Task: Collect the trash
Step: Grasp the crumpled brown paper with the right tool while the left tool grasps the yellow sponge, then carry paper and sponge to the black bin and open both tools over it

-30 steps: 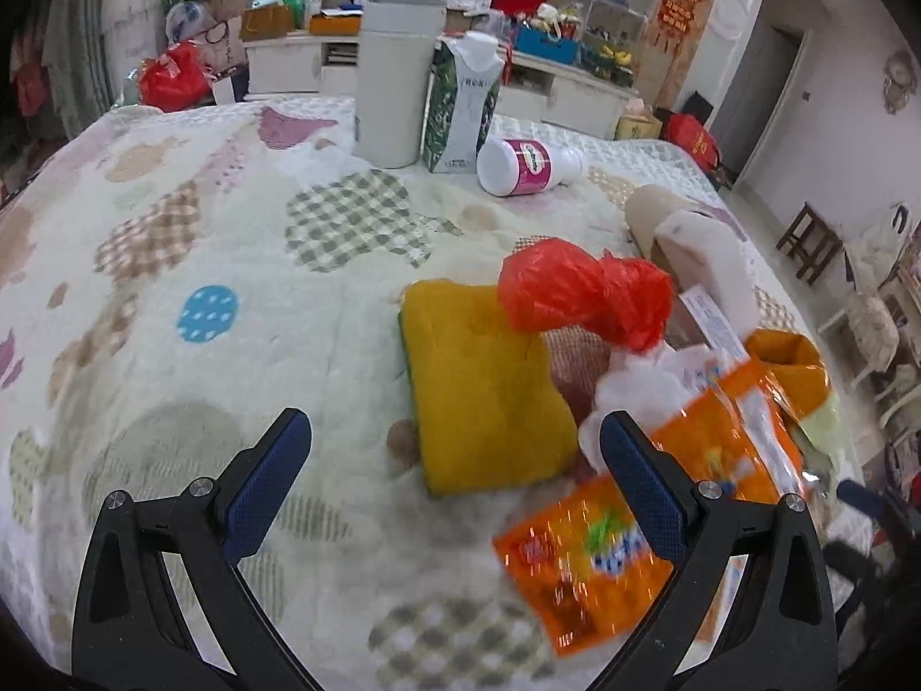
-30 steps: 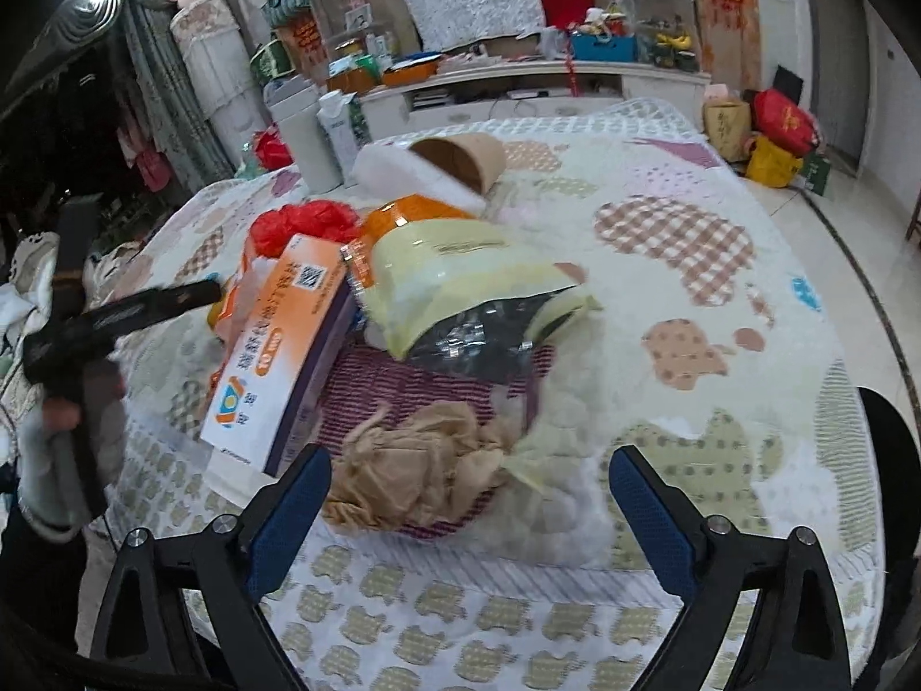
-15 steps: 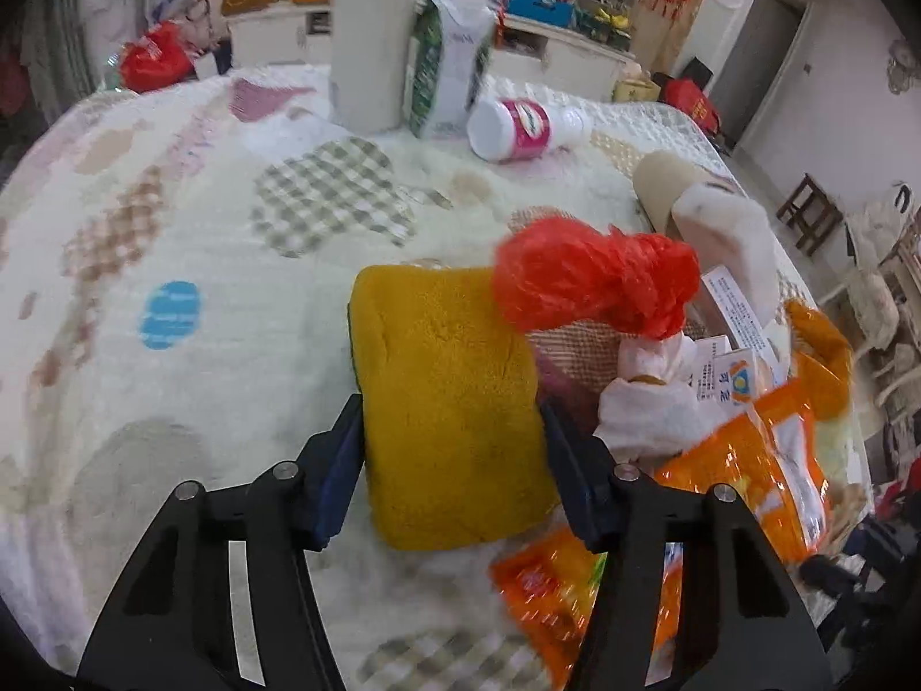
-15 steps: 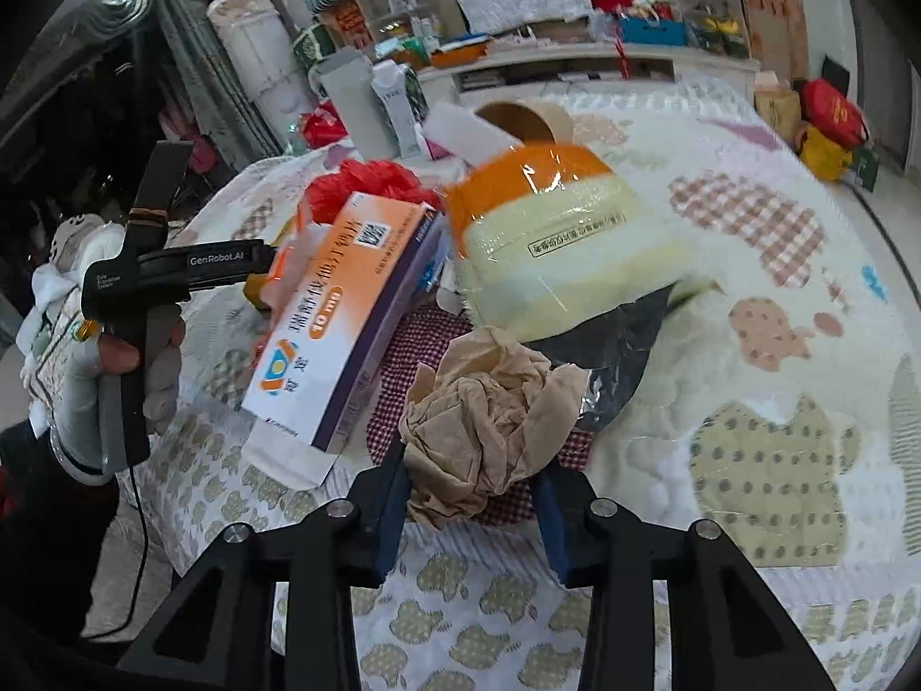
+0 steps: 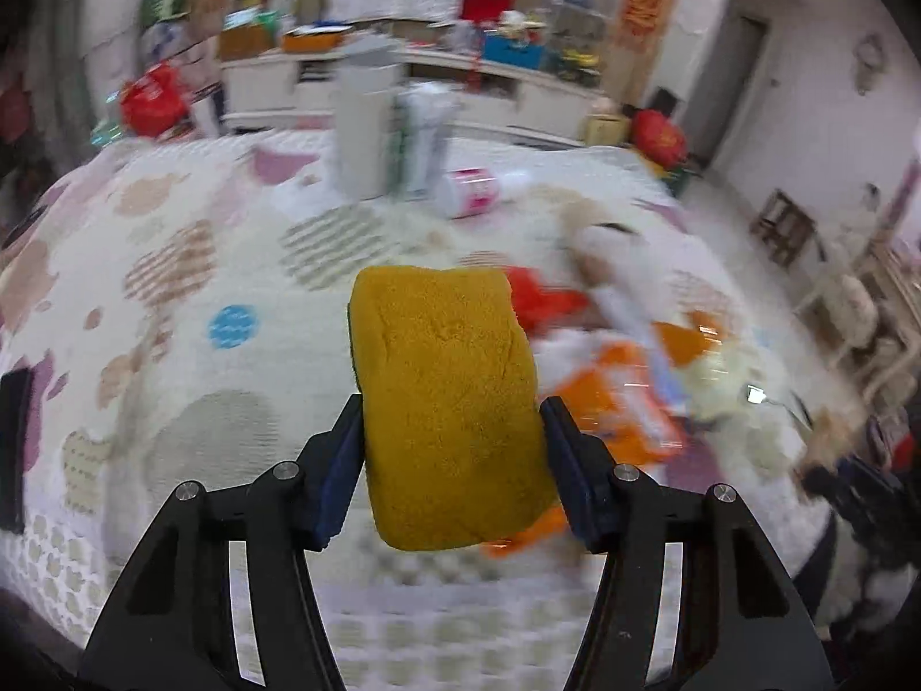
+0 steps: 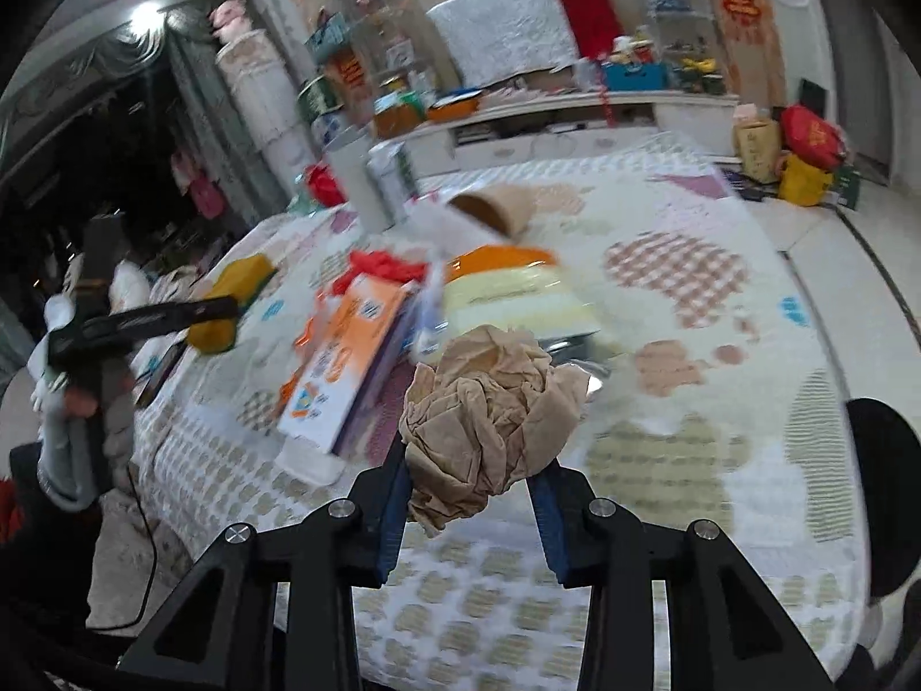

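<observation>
My left gripper is shut on a thick yellow sponge, held a little above the patterned tablecloth. From the right wrist view the same sponge shows at the left, in the gripper a gloved hand holds. My right gripper is shut on a crumpled brown paper wad, lifted off the cloth. Behind it lie an orange and white box, a yellow snack bag, a red plastic bag and a paper cup on its side.
A grey bin, a green and white carton and a tipped pink-labelled bottle stand at the table's far side. Orange wrappers lie right of the sponge. A dark phone lies at the left edge. Shelves and chairs surround the table.
Both grippers went from wide open to shut: the left on the yellow sponge, the right on the brown paper wad. Both have since lifted their loads off the cloth.
</observation>
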### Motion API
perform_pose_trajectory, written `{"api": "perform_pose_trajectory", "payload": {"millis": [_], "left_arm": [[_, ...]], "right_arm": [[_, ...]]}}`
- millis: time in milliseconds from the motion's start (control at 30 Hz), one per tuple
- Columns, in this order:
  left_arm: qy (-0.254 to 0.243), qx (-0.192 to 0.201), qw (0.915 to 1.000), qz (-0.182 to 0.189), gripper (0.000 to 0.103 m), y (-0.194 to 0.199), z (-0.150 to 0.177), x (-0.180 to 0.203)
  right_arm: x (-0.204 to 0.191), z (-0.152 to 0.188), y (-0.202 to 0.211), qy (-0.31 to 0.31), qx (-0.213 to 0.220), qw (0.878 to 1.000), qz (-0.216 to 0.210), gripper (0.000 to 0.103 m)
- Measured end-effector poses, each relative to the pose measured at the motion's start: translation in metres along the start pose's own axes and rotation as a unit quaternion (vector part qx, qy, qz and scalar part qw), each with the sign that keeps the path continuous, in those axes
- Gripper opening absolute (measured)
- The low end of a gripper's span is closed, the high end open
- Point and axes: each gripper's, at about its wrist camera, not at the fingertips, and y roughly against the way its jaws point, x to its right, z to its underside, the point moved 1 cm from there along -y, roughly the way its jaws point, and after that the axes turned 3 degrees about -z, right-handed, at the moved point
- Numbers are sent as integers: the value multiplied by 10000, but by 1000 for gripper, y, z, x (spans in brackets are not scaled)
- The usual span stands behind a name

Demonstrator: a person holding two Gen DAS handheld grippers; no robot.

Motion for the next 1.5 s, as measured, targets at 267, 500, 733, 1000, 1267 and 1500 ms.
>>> {"api": "perform_pose_trajectory", "payload": {"millis": [267,500,733,1000,1267,1500], "left_arm": [[-664,-103,9919,1077,58,-4,-6,110],[-1264,-277,9771,1687,58,-20,-8,212],[-1581,-487,9654,2014,59,-37,-9,286],[-1956,-856,9492,2313,60,-69,1,377],[-1455,-1404,9346,2928,64,-122,5,419],[-1392,-1366,9385,2851,66,-124,7,417]], "right_arm": [[64,-6,51,-363,340,9948,890,37],[125,1,86,-772,459,9838,1554,37],[170,15,103,-1139,452,9733,1941,37],[236,44,98,-1685,115,9609,2193,37],[267,53,101,-2013,234,9504,2360,70],[272,55,104,-2225,331,9474,2278,71]]}}
